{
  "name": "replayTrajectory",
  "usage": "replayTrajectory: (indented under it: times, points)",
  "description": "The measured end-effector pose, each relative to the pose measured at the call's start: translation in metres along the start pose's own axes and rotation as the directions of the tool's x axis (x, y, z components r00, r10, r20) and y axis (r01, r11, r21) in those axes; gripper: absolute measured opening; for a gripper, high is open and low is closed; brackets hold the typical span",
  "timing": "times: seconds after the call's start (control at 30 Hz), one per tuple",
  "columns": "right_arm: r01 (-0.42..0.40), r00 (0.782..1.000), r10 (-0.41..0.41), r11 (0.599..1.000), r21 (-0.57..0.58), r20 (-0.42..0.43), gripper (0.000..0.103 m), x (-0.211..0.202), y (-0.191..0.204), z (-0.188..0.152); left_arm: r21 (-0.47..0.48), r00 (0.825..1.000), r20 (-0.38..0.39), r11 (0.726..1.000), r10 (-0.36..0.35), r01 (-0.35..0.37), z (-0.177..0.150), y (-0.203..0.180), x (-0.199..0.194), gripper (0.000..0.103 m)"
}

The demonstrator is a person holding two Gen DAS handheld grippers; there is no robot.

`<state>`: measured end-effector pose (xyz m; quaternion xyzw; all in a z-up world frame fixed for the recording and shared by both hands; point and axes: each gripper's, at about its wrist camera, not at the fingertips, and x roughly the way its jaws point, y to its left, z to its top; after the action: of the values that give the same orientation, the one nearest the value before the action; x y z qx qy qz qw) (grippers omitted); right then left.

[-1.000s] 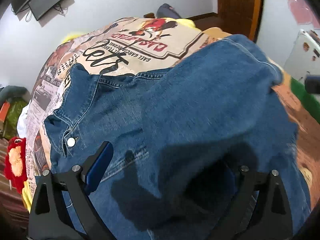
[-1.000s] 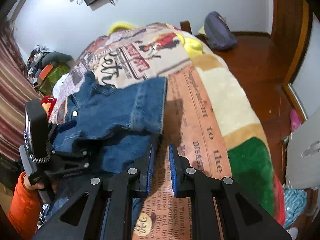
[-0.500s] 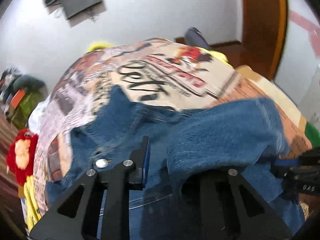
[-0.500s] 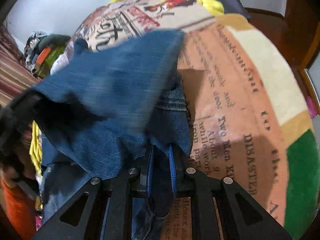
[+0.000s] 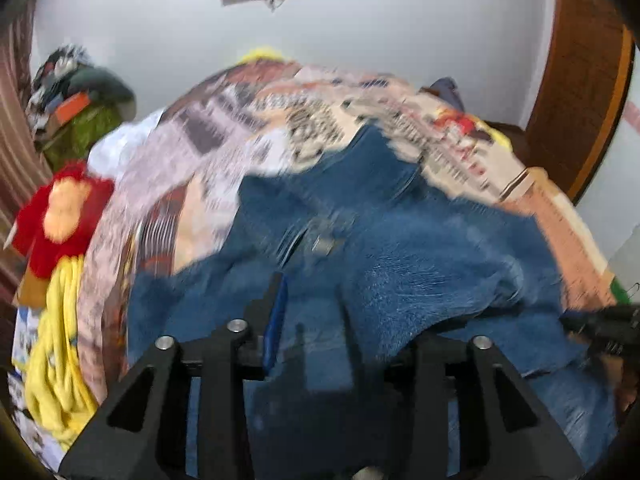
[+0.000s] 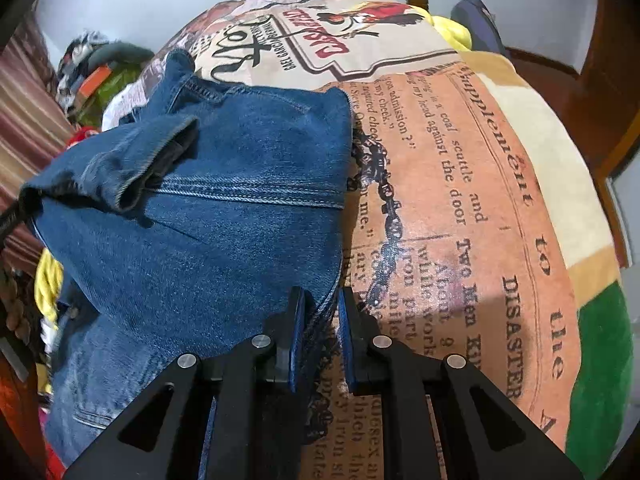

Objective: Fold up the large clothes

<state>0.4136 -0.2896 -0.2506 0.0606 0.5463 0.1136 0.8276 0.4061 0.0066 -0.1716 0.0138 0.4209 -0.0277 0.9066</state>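
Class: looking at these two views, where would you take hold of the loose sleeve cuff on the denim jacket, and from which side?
Grip the sleeve cuff across its open hemmed edge, coming from the left. It lies curled on top of the denim jacket, its opening raised, so one finger could probably slide inside.

The jeans [image 6: 224, 216] lie on the blanket [image 6: 460, 184], toward its left edge, folded with one layer on top of another. The right gripper [image 6: 322, 320] is at their right edge, near the front of the bed. A plush toy [image 5: 60, 216] lies beyond the blanket's left edge.
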Motion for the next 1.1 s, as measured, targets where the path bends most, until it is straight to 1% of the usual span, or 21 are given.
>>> replayTrajectory:
  times: [0.03,0.07,0.1,0.13,0.23,0.3,0.43,0.57,0.7,0.77,0.87,0.9,0.97,1.0,1.03,1.1]
  points:
    - [0.006,1.000,-0.006,1.000,-0.007,0.001,0.012,0.001,0.002,0.001,-0.023,1.000,-0.014,1.000,-0.003,0.003,-0.007,0.008,0.002,0.049]
    - [0.015,1.000,-0.015,1.000,-0.016,0.002,0.012,0.002,0.004,0.000,-0.050,1.000,-0.023,0.999,-0.003,0.002,-0.015,0.016,0.003,0.053]
    - [0.020,1.000,-0.020,0.999,-0.027,0.002,0.012,0.002,0.005,0.000,-0.068,1.000,-0.027,0.998,0.001,-0.003,-0.021,0.022,0.003,0.059]
    - [0.022,1.000,-0.022,0.999,-0.033,0.003,0.012,0.003,0.006,0.000,-0.089,0.999,-0.036,0.996,0.008,-0.012,-0.029,0.030,0.004,0.061]
    - [0.026,1.000,-0.026,0.999,-0.037,-0.005,0.012,0.005,0.006,0.001,-0.114,0.998,-0.059,0.993,0.014,-0.020,-0.046,0.042,0.003,0.064]
    - [0.031,0.999,-0.031,0.999,-0.039,-0.008,0.012,0.005,0.006,0.001,-0.112,0.997,-0.070,0.993,0.017,-0.024,-0.054,0.046,0.003,0.066]
    - [0.049,0.999,-0.050,0.998,-0.050,-0.008,0.012,0.005,0.009,0.000,-0.112,0.997,-0.070,0.993,0.029,-0.037,-0.062,0.051,-0.002,0.069]
    - [0.057,0.998,-0.058,0.997,-0.055,-0.008,0.012,0.005,0.011,0.001,-0.171,0.996,-0.093,0.985,-0.008,-0.008,-0.071,0.064,-0.004,0.071]
    - [0.062,0.998,-0.063,0.996,-0.058,-0.009,0.012,0.006,0.012,0.000,-0.170,0.993,-0.115,0.985,-0.006,-0.013,-0.083,0.062,-0.003,0.071]
    - [0.066,0.998,-0.066,0.996,-0.054,-0.008,0.012,0.005,0.012,0.000,-0.137,0.991,-0.136,0.991,-0.006,-0.013,-0.083,0.056,-0.001,0.071]
    - [0.063,0.998,-0.063,0.997,-0.043,-0.010,0.012,0.005,0.010,0.000,0.012,0.987,-0.153,0.998,0.059,-0.057,-0.076,0.037,0.000,0.071]
    - [0.060,0.998,-0.060,0.998,-0.035,-0.012,0.012,0.005,0.010,0.000,0.080,0.985,-0.151,0.994,0.084,-0.072,-0.073,0.028,-0.002,0.071]
    - [0.051,0.999,-0.051,0.999,-0.010,-0.018,0.012,0.003,0.007,0.001,0.168,0.984,-0.141,0.982,0.112,-0.087,-0.068,0.017,-0.003,0.073]
    - [0.045,0.999,-0.045,0.999,0.006,-0.023,0.012,0.003,0.005,0.002,0.208,0.983,-0.131,0.973,0.125,-0.096,-0.066,0.010,-0.004,0.078]
    - [0.041,0.999,-0.041,0.999,0.016,-0.027,0.012,0.002,0.004,0.002,0.244,0.983,-0.117,0.964,0.139,-0.108,-0.063,0.003,-0.004,0.087]
    - [0.033,0.999,-0.031,0.999,0.035,-0.039,0.012,-0.001,0.002,0.005,0.304,0.985,-0.092,0.946,0.148,-0.114,-0.058,-0.012,-0.002,0.096]
